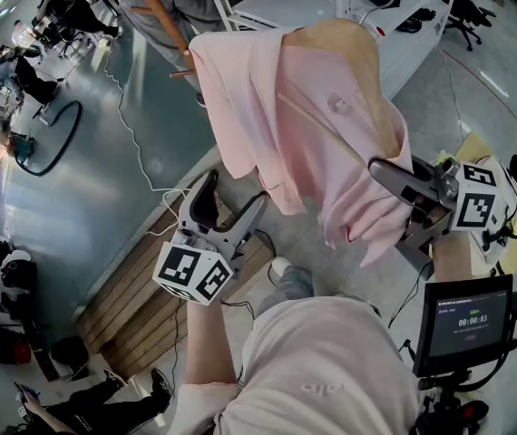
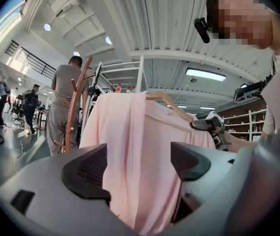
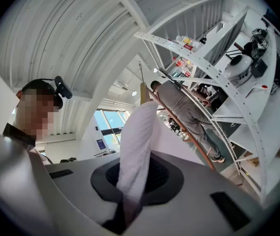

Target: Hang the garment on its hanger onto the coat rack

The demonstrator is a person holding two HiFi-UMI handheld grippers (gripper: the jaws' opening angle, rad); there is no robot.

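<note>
Left tongs (image 1: 233, 199) gaping wide under pink garment (image 1: 304, 125), cloth hanging between, not pinched. Right tongs (image 1: 387, 174) clamped on a fold of garment. Garment draped over wooden hanger (image 1: 336, 36), up near coat rack (image 1: 157, 9). Below, glossy grey floor (image 1: 95, 170), wooden decking (image 1: 136, 293); white table (image 1: 413, 34) beyond.

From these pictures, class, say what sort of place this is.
Probably a big workshop or lab hall: white metal shelving stocked with gear, a black cable looped on the smooth floor, and other people at workstations.
</note>
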